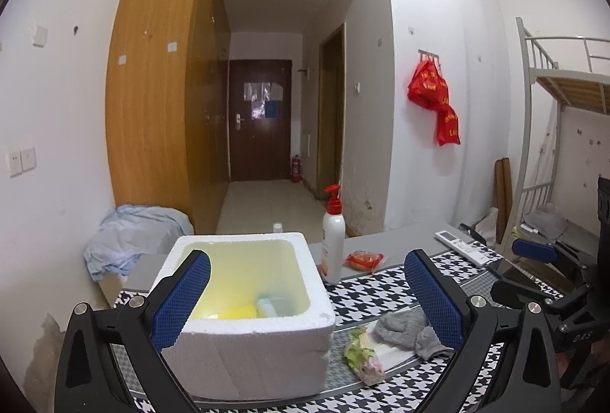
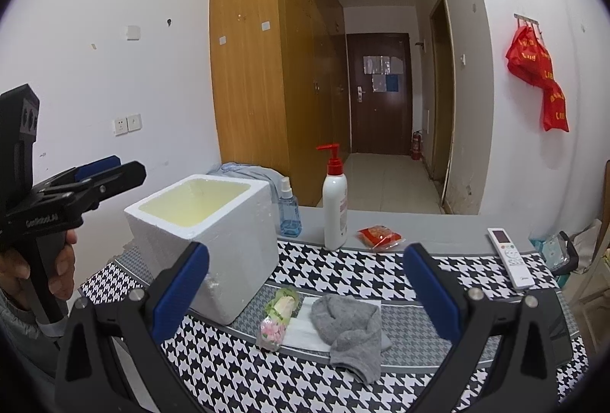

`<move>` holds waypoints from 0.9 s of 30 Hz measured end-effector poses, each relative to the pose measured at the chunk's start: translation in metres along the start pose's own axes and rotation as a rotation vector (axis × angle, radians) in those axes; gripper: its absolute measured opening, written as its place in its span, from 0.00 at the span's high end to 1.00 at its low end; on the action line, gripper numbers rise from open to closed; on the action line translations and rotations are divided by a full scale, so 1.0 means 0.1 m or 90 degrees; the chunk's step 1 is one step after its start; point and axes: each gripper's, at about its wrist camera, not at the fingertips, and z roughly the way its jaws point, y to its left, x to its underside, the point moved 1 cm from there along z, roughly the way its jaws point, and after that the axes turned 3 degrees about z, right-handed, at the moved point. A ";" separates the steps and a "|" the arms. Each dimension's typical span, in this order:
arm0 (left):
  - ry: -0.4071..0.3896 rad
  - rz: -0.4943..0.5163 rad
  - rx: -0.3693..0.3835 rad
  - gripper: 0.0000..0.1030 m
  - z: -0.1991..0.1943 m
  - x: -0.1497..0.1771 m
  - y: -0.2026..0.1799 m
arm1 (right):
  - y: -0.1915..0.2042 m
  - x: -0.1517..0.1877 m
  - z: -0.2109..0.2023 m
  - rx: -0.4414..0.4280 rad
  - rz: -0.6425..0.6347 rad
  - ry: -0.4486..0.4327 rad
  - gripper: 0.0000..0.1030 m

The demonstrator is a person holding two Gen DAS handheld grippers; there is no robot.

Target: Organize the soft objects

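A white foam box stands on the houndstooth cloth, with a yellow thing and a pale bottle at its bottom. A grey sock lies crumpled on a white folded tissue, next to a green and pink wrapped packet. My left gripper hangs open above the box's near wall, nothing between its fingers. My right gripper is open just above the sock and packet, holding nothing. A hand holds the left gripper's handle.
A white pump bottle with a red top, a blue spray bottle, a red snack packet and a white remote sit behind on the table. A light blue cloth lies past the box.
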 end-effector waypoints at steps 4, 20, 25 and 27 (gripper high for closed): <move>-0.011 0.013 0.002 0.01 -0.08 0.06 -0.09 | 0.01 0.04 -0.05 0.002 -0.005 -0.002 0.00; -0.031 0.005 -0.009 0.01 -0.16 0.41 -0.23 | 0.03 0.28 -0.18 0.031 -0.002 -0.019 0.00; -0.023 0.013 -0.004 0.01 -0.13 0.55 -0.29 | 0.04 0.40 -0.18 0.044 -0.011 -0.008 0.00; -0.025 0.015 -0.006 0.01 -0.14 0.60 -0.30 | 0.05 0.46 -0.19 0.051 -0.015 -0.009 0.00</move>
